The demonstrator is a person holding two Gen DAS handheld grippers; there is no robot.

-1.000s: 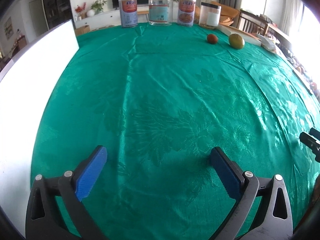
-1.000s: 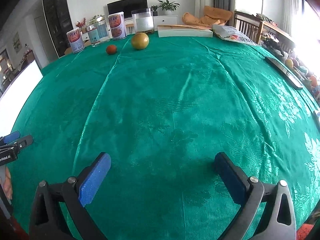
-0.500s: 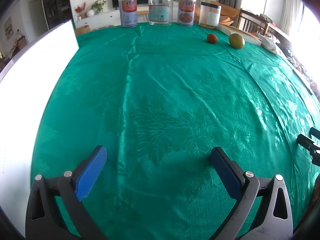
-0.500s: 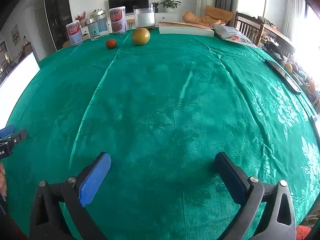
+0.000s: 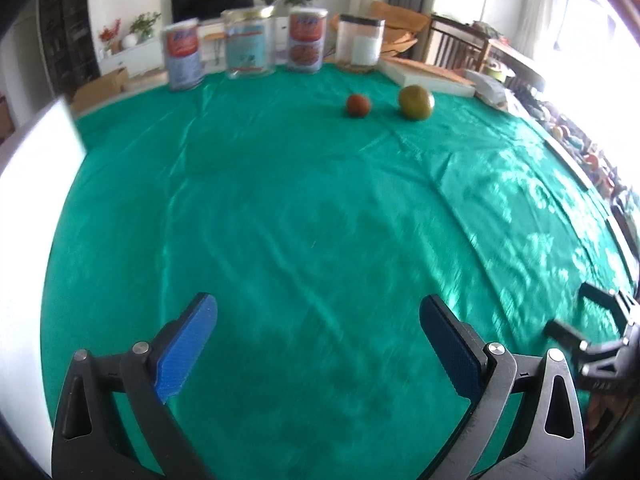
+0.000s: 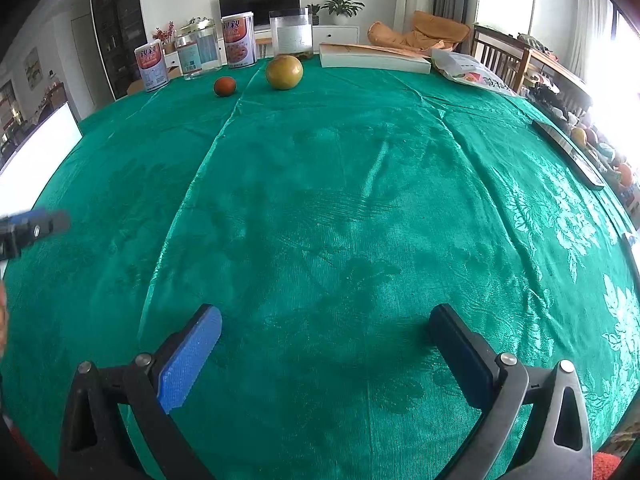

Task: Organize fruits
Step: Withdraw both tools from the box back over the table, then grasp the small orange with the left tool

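Observation:
A small red-orange fruit [image 5: 357, 105] and a larger yellow-green fruit [image 5: 416, 102] sit side by side on the green tablecloth [image 5: 300, 220] at the far side. They also show in the right wrist view, the small fruit [image 6: 224, 86] left of the large fruit [image 6: 284, 72]. My left gripper [image 5: 318, 340] is open and empty, low over the cloth, far from the fruits. My right gripper [image 6: 326, 350] is open and empty, also far from them. Each gripper shows at the edge of the other's view, the right gripper [image 5: 592, 332] and the left gripper [image 6: 28, 228].
Several tins and jars [image 5: 256, 44] stand in a row at the far edge behind the fruits. A flat white box [image 6: 374, 63] and a bag [image 6: 472, 74] lie at the back right. A white board [image 5: 32, 184] stands along the left edge. A dark remote [image 6: 568, 152] lies at the right.
Both grippers have moved forward toward the fruits, which look larger and nearer. The left view has swung and is blurred with motion. Both stay open.

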